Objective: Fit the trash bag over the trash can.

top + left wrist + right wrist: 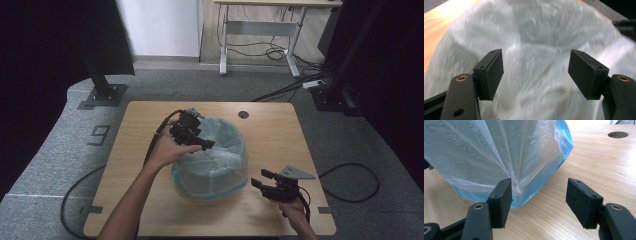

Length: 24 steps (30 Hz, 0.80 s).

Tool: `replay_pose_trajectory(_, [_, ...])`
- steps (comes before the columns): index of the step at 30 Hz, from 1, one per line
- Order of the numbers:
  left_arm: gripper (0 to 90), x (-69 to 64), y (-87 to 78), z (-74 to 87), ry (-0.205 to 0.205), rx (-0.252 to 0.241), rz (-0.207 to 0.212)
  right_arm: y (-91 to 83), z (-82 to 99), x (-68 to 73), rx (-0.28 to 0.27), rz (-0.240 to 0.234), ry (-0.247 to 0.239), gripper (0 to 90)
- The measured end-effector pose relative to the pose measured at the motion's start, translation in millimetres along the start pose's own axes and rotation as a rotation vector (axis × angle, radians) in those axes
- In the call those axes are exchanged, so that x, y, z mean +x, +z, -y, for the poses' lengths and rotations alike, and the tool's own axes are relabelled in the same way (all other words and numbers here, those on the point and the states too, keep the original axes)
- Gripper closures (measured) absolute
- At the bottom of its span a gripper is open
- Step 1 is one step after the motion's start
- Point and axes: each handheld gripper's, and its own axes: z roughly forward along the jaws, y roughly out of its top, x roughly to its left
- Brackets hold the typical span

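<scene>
A blue bin (210,191) lined with a thin, see-through plastic bag (217,150) stands in the middle of the wooden table (280,135). My left gripper (204,144) hovers over the bag's left rim, open; its pads (496,70) point down at the crumpled bag (536,32), nothing between them. My right gripper (260,179) rests low at the bin's front right, open as well. Its own view has the bag (499,152) and the blue bin (541,182) just ahead of its left pad (505,197), not touching.
A round hole (243,114) pierces the table near its far edge, behind the bin. Black frame posts (102,85) stand on the carpet at both far corners, with cables (350,180) trailing on the floor. A desk (260,30) stands farther back.
</scene>
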Motion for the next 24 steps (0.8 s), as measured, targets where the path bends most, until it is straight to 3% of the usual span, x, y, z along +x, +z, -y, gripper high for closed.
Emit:
replay_pose_trajectory(8, [31.5, -0.2, -12.7, 25.0, 0.004, 0.003, -0.032, 2.7, 1.5, 0.8, 0.008, 0.003, -0.003, 37.0])
replay_pose_trajectory(18, [37.7, -5.9, 9.5, 25.5, 0.037, 0.121, -0.046, 1.8, 2.1, -0.6, 0.009, 0.008, -0.002, 37.0])
replay_pose_trajectory(24, [37.8, -5.6, 9.4, 24.6, 0.031, 0.125, -0.049, 1.2, 2.5, -1.5, 0.013, 0.007, -0.001, 37.0])
